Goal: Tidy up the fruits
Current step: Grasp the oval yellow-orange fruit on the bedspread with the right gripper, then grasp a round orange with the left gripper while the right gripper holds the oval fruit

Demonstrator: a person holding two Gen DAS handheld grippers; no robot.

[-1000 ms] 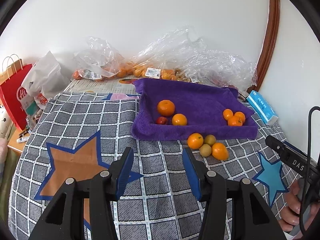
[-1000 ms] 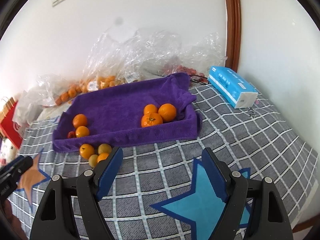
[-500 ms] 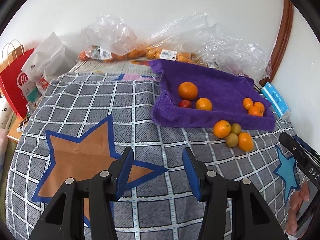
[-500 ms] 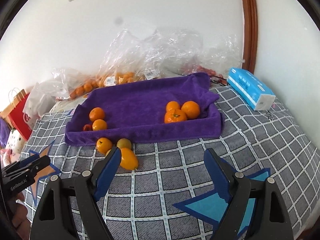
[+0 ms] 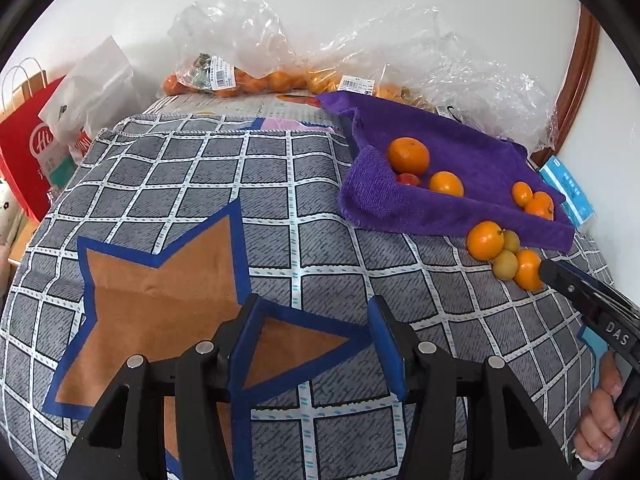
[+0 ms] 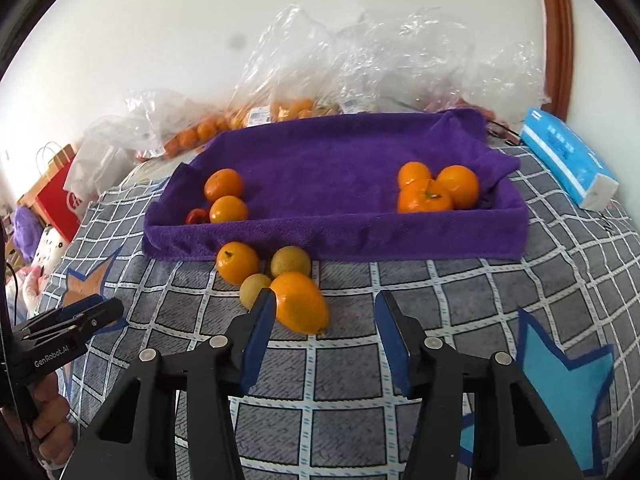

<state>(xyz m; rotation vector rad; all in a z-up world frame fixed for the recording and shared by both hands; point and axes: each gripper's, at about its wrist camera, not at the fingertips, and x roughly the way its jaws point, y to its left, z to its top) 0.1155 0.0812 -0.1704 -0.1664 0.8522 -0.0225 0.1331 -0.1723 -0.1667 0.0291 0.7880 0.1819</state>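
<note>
A purple towel-lined tray holds two oranges and a small red fruit at its left end and three oranges at its right end. In front of it lie a loose orange, two yellow-green fruits and an oval orange fruit. My right gripper is open and empty, its left finger just beside the oval fruit. My left gripper is open and empty over the brown star, far left of the fruits.
Clear plastic bags of oranges line the wall behind the tray. A blue tissue box lies to the right. A red paper bag and a white bag stand at the left edge of the checked cloth.
The right gripper has moved forward and left, up to the loose fruits. The left gripper has swung left and back, so the tray sits further right in its view.
</note>
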